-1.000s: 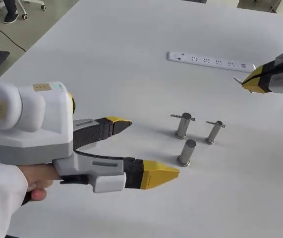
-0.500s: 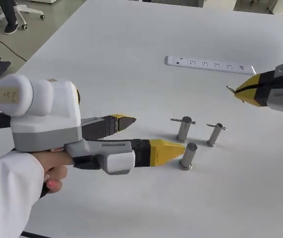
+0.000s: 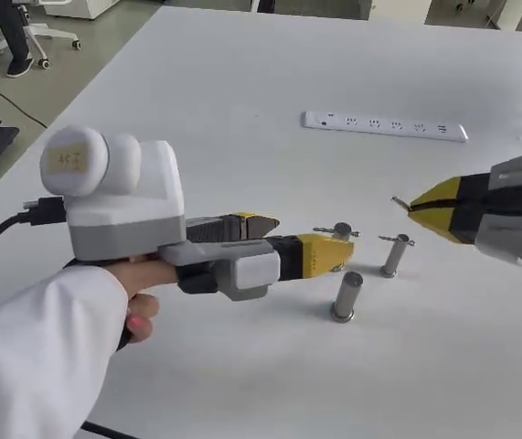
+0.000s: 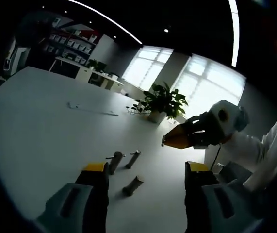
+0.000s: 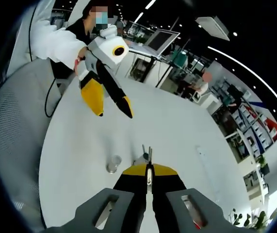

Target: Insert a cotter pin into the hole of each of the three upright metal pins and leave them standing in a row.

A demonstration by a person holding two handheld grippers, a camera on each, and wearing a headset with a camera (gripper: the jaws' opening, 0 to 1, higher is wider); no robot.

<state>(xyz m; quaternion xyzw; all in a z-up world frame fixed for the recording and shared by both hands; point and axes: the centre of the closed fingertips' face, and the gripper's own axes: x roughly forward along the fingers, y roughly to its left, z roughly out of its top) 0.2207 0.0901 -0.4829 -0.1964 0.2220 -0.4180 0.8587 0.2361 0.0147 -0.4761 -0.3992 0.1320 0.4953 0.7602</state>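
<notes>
Three upright metal pins stand close together on the white table (image 3: 242,101). The back left pin (image 3: 341,230) and the back right pin (image 3: 393,255) each carry a cotter pin through the top. The front pin (image 3: 346,295) has a bare top. My left gripper (image 3: 308,236) is open, and its yellow jaw partly covers the back left pin. In the left gripper view the left gripper (image 4: 145,170) looks at the front pin (image 4: 132,185) ahead. My right gripper (image 3: 418,207) hovers right of the pins, shut on a cotter pin (image 3: 398,200); the cotter pin (image 5: 149,158) pokes past the shut tips of the right gripper (image 5: 149,174).
A white power strip (image 3: 384,125) lies at the back of the table, beyond the pins. A potted plant (image 4: 165,102) stands at the table's far end. A person's white sleeve (image 3: 32,357) holds the left gripper. Office chairs (image 3: 23,27) stand on the floor to the left.
The left gripper has moved right and away from me, up to the back left pin. The right gripper has come down and left toward the pins with the cotter pin.
</notes>
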